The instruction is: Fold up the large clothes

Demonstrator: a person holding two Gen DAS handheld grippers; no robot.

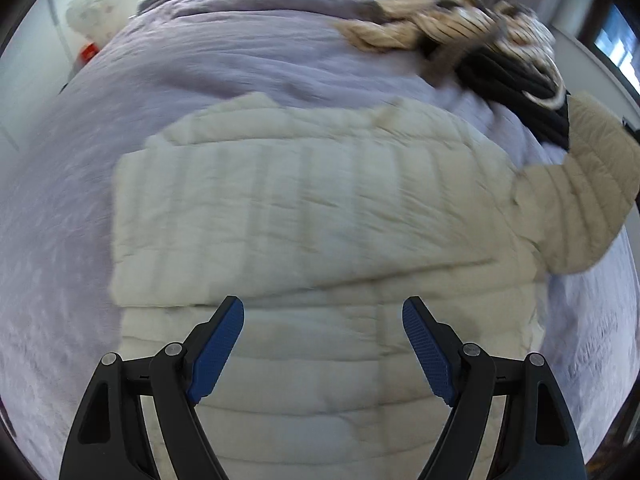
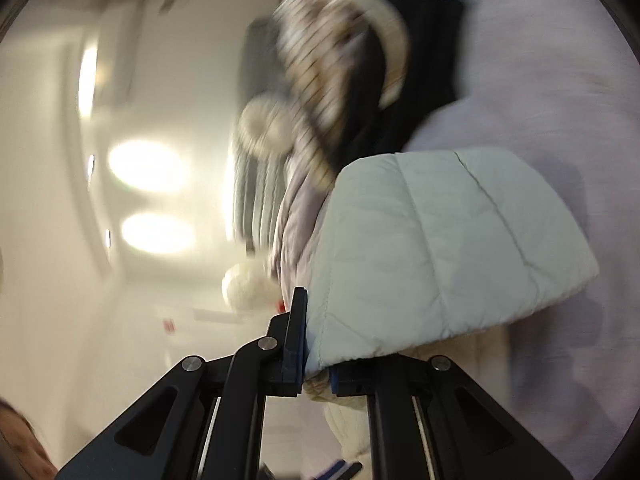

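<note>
A cream quilted puffer jacket lies spread on a lilac bed cover, its body partly folded over. One sleeve is lifted at the right. My left gripper is open and empty, hovering just above the jacket's near part. My right gripper is shut on the sleeve's cuff end and holds it up above the bed; its right finger is hidden behind the fabric.
A heap of other clothes, tan, striped and black, lies at the far right of the bed and shows in the right wrist view. A white plush toy sits beyond the bed's far left. White walls surround the bed.
</note>
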